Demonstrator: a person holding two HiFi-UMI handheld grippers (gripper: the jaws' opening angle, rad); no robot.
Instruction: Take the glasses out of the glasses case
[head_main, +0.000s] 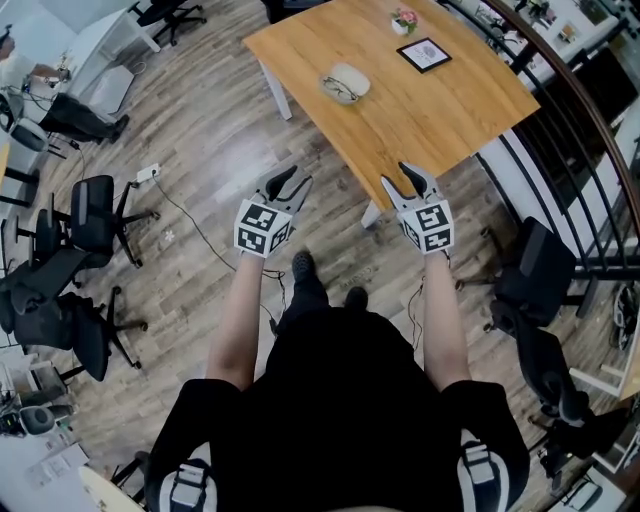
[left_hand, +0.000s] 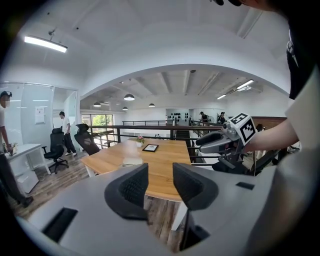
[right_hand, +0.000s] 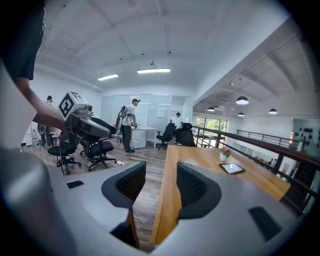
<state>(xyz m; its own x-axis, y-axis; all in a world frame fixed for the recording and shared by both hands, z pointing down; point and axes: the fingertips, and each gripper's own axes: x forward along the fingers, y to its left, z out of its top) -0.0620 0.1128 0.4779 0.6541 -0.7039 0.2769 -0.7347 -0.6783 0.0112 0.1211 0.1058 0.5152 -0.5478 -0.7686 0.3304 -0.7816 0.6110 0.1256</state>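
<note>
Head view: one person stands back from the tabletop (head_main: 430, 110), a hand-held gripper in each hand, both held out in front over the floor at the near edge. Left hand-held gripper (head_main: 292, 178): jaws apart, nothing between them. Right hand-held gripper (head_main: 412, 175): jaws apart too, empty. The glasses case (head_main: 352, 76) lies open well away, toward the far side of the tabletop, with the glasses (head_main: 339, 89) still inside. No contact yet, so the step looks like the approach.

To do it well: step in and bring both grippers over the case. One probably needs to pin the case shell so it doesn't slide, while the other takes the glasses by the frame or a temple arm, not the lenses. Lift straight up to clear the rim and squeeze lightly, since the frame looks thin.

Count:
- 1 glasses case
- 1 pair of glasses
- 2 hand-held grippers
- 1 tabletop
- 1 small flower pot (head_main: 404, 20)
- 1 dark flat tablet or frame (head_main: 424, 54) (can't tell which)
- Office chairs (head_main: 95, 215) on the floor: several, overlapping, exact number unclear
</note>
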